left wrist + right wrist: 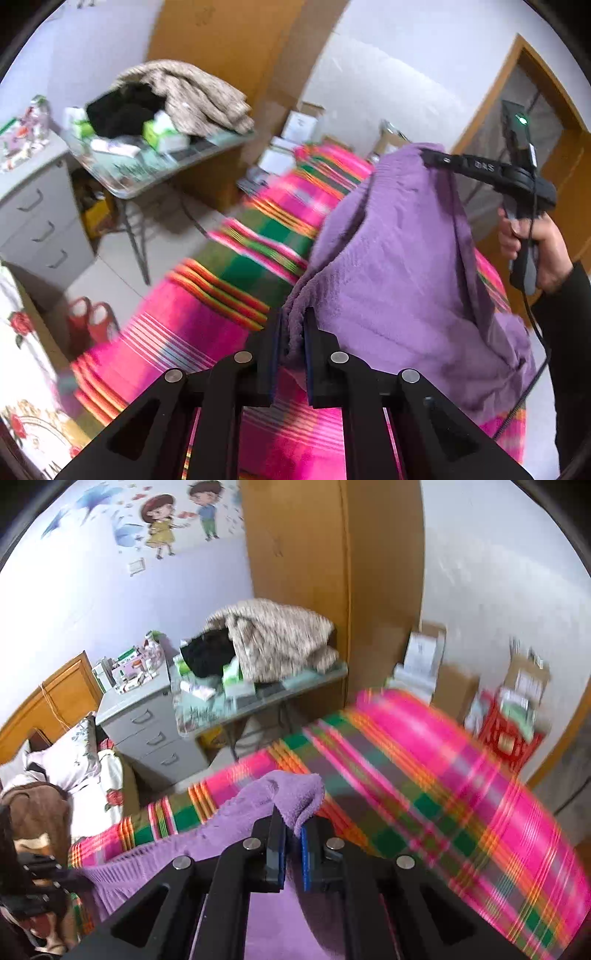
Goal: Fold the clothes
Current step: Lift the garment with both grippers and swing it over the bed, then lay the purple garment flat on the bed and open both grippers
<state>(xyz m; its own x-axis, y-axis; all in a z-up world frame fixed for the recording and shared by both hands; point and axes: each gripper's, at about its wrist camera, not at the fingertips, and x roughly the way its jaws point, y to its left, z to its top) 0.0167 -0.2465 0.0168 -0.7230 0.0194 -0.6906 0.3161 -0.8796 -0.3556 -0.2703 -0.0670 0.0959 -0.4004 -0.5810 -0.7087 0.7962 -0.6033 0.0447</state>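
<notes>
A fluffy purple garment [399,266] hangs lifted above the pink, green and orange striped bed cover [207,325]. My left gripper [291,325] is shut on one thick edge of it, with cloth bunched between the blue pads. In the left wrist view the right gripper [428,157] pinches the garment's upper corner, held by a hand [535,251] in a dark sleeve. In the right wrist view my right gripper [293,825] is shut on a fold of the purple garment [258,805], whose ribbed edge trails to the lower left over the plaid cover [443,775].
A folding table [258,701] carries a beige blanket [280,638], dark clothing and small boxes. Beside it stands a grey drawer cabinet [155,738]. Cardboard boxes [424,657] and a red crate [509,738] sit by the far wall. Red slippers [92,321] lie on the floor.
</notes>
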